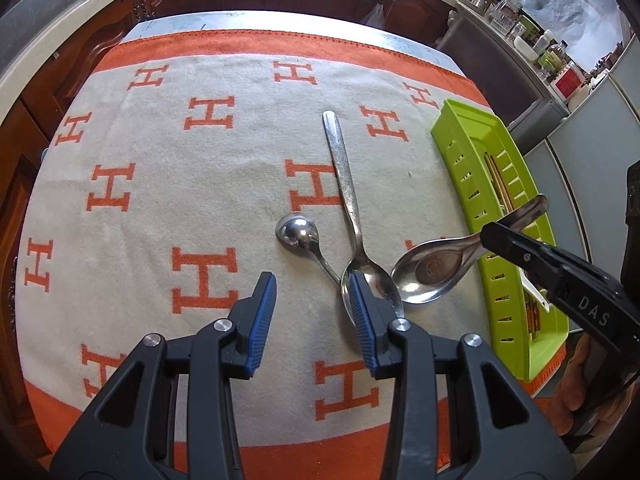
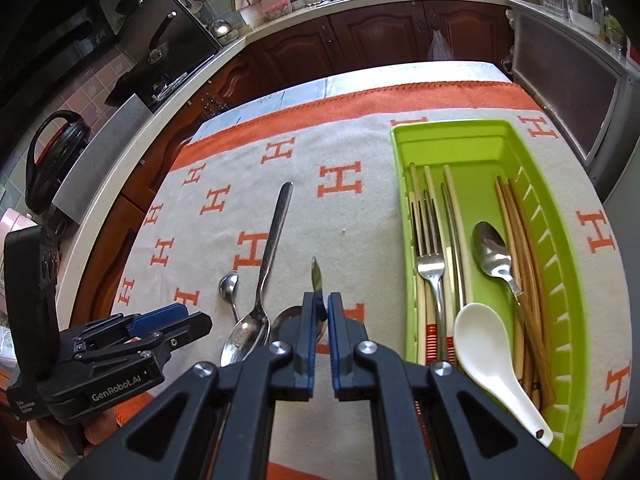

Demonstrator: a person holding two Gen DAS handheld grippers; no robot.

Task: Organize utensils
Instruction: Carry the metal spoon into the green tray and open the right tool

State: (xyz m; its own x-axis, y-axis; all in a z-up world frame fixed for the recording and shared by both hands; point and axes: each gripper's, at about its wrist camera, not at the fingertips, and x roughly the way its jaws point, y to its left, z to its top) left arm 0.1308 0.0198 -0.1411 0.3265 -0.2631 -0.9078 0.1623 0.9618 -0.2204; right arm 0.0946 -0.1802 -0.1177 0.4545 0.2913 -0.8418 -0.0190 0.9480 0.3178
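Clamping a wide shiny steel soup spoon (image 1: 432, 270) by its handle, the right gripper (image 2: 322, 308) holds it low centre. Left gripper (image 1: 312, 292) sits fingers apart, empty, above the long steel spoon (image 1: 348, 216), green plastic tray (image 2: 560, 264) at right.

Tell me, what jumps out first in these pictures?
The bright green tray at the right of the orange-and-cream cloth, already holding a fork, chopsticks and a white spoon. Next, the right claw shut on a wide metal spoon, beside two more spoons lying on the cloth.
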